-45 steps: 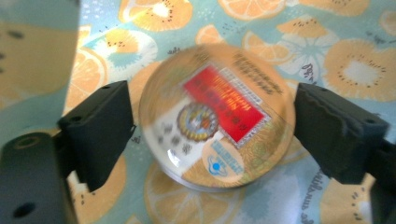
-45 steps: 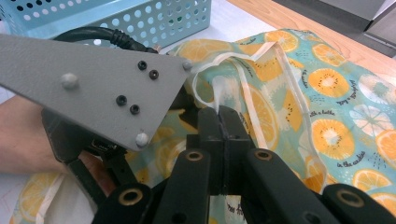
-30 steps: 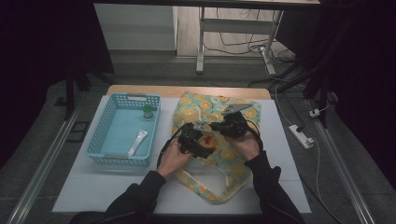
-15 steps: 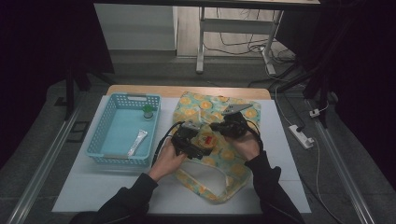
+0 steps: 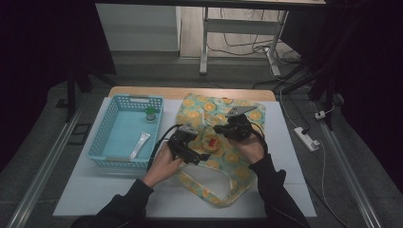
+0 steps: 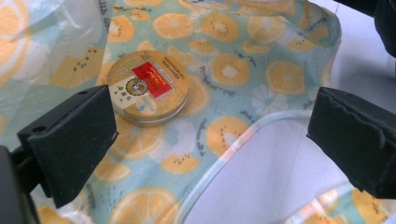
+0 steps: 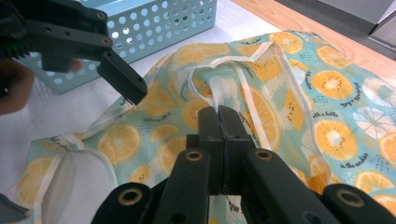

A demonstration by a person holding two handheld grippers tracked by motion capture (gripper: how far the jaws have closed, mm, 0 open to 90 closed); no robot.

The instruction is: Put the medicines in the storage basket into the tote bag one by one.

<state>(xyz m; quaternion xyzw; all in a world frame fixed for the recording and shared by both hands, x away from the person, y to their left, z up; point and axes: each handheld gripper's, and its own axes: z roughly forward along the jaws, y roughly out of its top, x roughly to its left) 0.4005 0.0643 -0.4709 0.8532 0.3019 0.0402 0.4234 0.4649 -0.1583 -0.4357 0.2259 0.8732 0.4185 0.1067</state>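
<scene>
Observed: the right gripper [image 7: 218, 114] is clenched on a fold of the citrus-print bag [image 5: 237, 156]. The left gripper [image 5: 190, 151] stands released, jaws wide, nothing between them. The round tin [image 6: 148, 87] lies on the bag fabric at the left gripper's eleven o'clock.

Recommendation: keep the fabric pinned and straddle the tin squarely before closing.

Clearance: blue basket [image 5: 107, 134] at nine o'clock; bare table [image 5: 199, 190] at six.

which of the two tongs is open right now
The left tongs: their black jaws stand wide apart above the fruit-print bag, with the round tin lying loose beyond them. The right tongs have their jaws pressed together.
</scene>
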